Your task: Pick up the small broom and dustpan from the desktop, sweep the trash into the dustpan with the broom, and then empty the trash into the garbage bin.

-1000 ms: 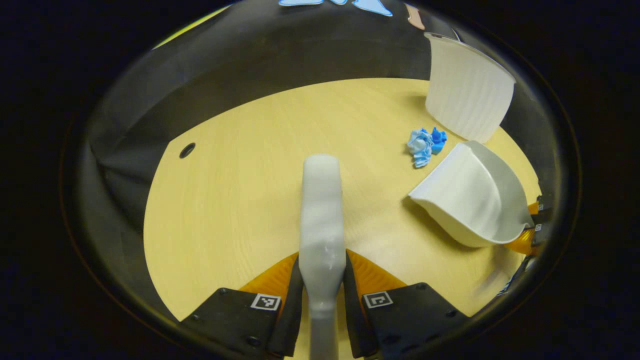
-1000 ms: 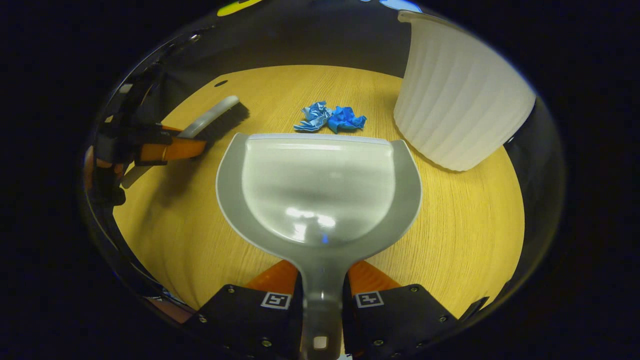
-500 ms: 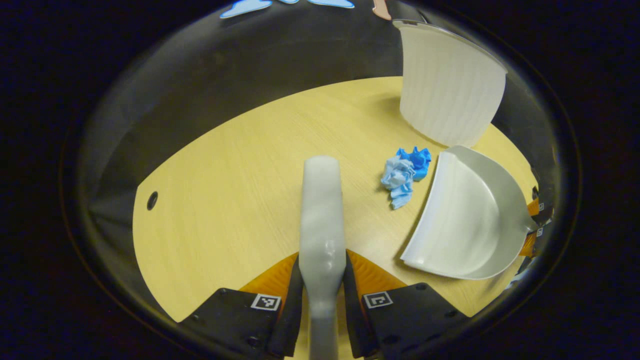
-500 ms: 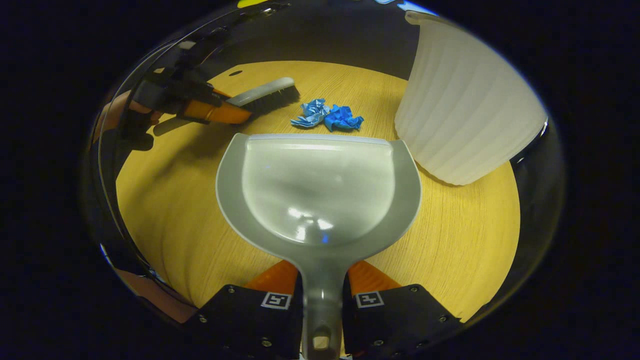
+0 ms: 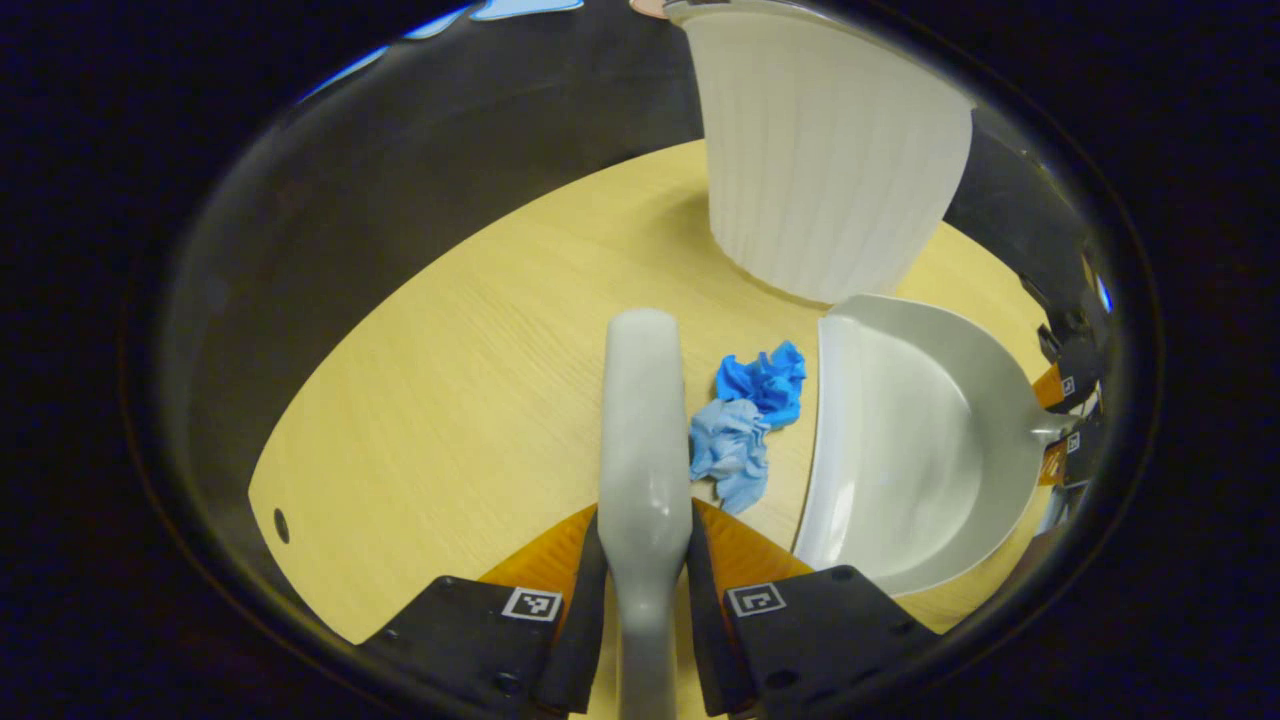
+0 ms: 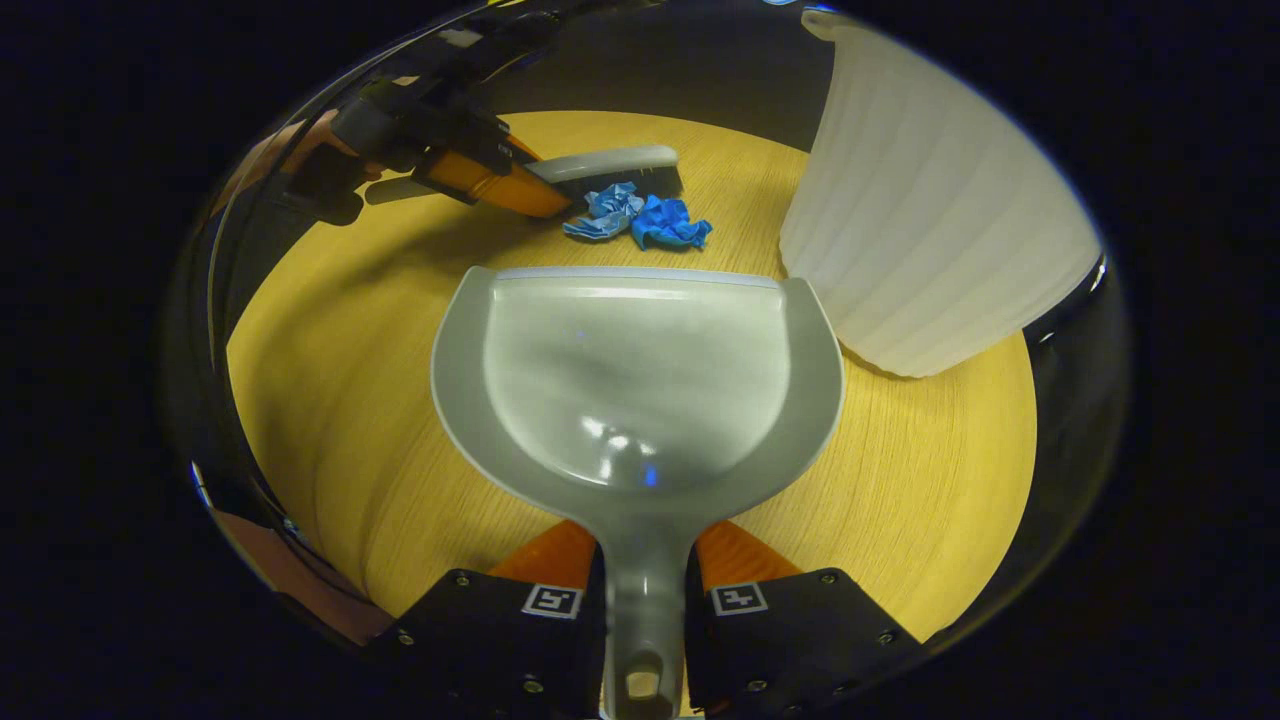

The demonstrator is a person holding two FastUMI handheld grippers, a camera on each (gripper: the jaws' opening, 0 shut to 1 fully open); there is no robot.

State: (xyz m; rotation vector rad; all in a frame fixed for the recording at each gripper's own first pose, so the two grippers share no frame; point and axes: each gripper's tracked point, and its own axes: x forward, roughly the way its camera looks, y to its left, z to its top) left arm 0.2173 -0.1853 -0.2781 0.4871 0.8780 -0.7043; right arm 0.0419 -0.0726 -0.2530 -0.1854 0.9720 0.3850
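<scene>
My left gripper [image 5: 645,570] is shut on the grey broom [image 5: 643,430], whose back runs straight ahead of it. Crumpled blue paper trash [image 5: 748,425] lies just right of the broom, between it and the dustpan [image 5: 915,440]. In the right gripper view my right gripper [image 6: 645,610] is shut on the handle of the grey dustpan [image 6: 640,380], which rests on the wooden desktop [image 6: 330,400] with its front lip facing the blue trash [image 6: 640,215]. Beyond the trash the broom [image 6: 610,165] stands bristles down, held by the left gripper [image 6: 480,175].
A white ribbed garbage bin [image 6: 930,220] stands on the desktop just right of the dustpan, also seen as the bin [image 5: 820,150] beyond the trash. A small cable hole [image 5: 281,524] sits near the desk's left edge. Black cloth walls close in the far side.
The broom has swung in behind the blue trash, from well to its left to right against it. The dustpan has stayed put with its lip toward the trash.
</scene>
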